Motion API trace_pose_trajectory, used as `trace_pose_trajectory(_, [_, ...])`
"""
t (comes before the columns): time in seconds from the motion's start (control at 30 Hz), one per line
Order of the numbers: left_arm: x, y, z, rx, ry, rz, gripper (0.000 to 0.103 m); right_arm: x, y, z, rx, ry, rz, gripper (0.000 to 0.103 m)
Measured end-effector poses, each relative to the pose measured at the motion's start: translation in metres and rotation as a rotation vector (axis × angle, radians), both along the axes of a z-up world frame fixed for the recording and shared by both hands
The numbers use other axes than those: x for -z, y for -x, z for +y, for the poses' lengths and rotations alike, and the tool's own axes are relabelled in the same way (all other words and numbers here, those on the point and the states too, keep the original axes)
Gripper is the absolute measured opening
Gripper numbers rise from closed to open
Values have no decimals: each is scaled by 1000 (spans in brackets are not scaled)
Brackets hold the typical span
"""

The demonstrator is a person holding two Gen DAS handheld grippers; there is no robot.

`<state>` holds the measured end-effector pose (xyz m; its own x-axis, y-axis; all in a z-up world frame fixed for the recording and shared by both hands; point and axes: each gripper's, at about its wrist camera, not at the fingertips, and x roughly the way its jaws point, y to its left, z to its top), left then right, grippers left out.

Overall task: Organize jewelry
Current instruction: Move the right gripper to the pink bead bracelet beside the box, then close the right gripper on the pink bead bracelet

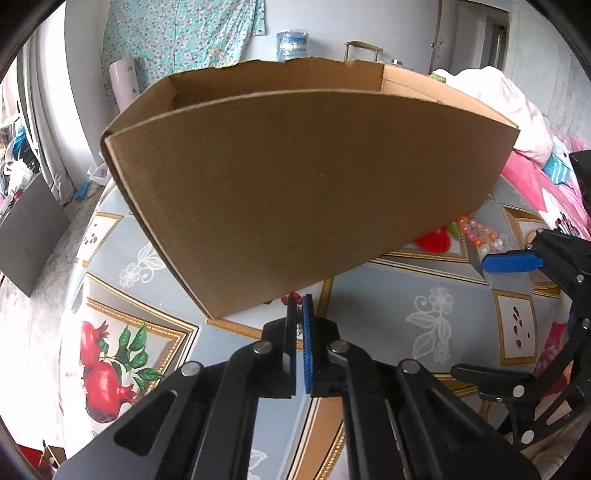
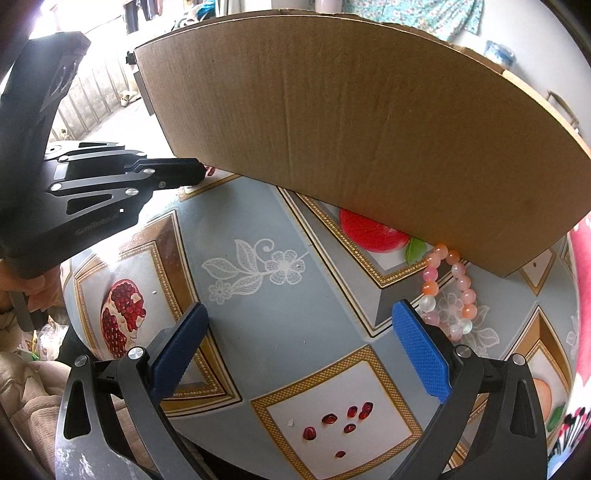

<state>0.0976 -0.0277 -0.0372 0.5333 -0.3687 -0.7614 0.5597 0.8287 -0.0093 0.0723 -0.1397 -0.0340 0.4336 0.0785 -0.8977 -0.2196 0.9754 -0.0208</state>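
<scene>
Right claw [image 2: 299, 339] agape, bead bracelet [image 2: 448, 291] just beside its right fingertip

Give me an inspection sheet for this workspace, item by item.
Surface: table under a grey cloth printed with pomegranates.
Job's things: cardboard box, open-topped; pink and orange bead bracelet lying by its base.
Clutter: nothing seen.
Grippers: left claw shut with something red at its tips, too small to identify; right claw open, near the bracelet.
Cables: nothing seen.
Surroundings: floral curtain, pink bedding.
</scene>
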Motion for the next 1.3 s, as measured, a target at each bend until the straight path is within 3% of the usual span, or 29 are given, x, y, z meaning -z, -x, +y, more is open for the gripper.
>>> trace_pose_trajectory(0.13, [-8,4,1,3,23,-26,2,-2,-1,-2,3,-14,6,95])
trace_pose_trajectory(0.23, [-15,9,7,-3,42,-40,2,-16,7,-13,17,-86,-42,95])
trace_pose_trajectory(0.43, [-21,11,9,-15,64,-41,2,-41,17,-65,174,-224,-139,93])
trace_pose_trajectory(0.57, [-17,11,7,-16,63,-30,2,-39,6,-83,234,-265,-117,76])
trace_pose_trajectory(0.93, [-18,11,13,-20,64,-25,2,-13,-9,-67,226,-123,-55,46])
trace_pose_trajectory(1.03, [-19,11,12,-19,60,-25,2,-10,-12,-63,224,-88,-71,43])
trace_pose_trajectory(1.3, [-17,13,8,-21,50,-21,2,-6,-22,-57,230,-16,-102,18])
